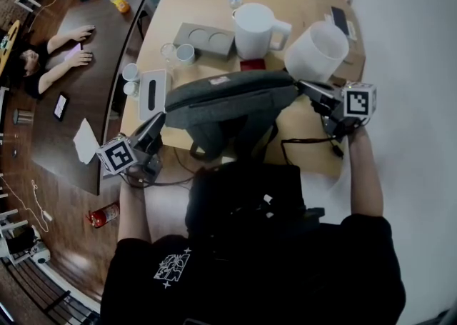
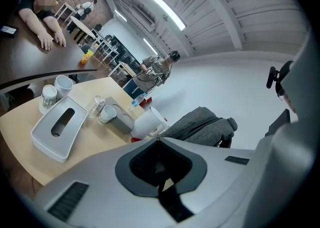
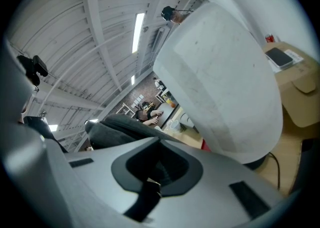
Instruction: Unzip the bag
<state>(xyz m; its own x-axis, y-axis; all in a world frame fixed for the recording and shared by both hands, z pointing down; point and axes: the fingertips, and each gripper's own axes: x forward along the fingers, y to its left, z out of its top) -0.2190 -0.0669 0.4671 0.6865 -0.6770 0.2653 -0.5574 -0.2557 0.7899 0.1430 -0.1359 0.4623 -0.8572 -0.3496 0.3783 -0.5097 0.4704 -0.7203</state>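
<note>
Plainly, nothing had been taken hold of yet. The bag [image 1: 228, 102] lay on its side along the near edge of the table [image 1: 182, 2], with its straps [image 1: 214, 138] hanging over that edge toward me. I held one tool at each end of it. My left gripper [image 1: 160, 121] sat just beside the bag's left end and my right gripper [image 1: 303, 88] just beside its right end. Both were tipped slightly downward and pointed inward along the bag. I judged this a setting-up stance: one tool to pin the fabric and the other to draw the slider, so the bag would not drag over the table.

Both tools were fully closed with nothing in them. In the left gripper view the jaws met tip to tip, and the bag [image 2: 200, 124] showed beyond them to the right, apart from the tips. In the right gripper view the jaws were likewise pressed together and empty. There the bag [image 3: 112, 127] lay ahead on the left and the white tub [image 3: 220, 81] loomed close on the right.

A dark seam [image 1: 228, 97], likely the zip, ran lengthwise along the bag's upper side, but I could not make out the slider. The tissue box [image 1: 152, 92] and white jug [image 1: 253, 29] stood close behind the bag, so I judged a lengthwise pull the only clear one.
</note>
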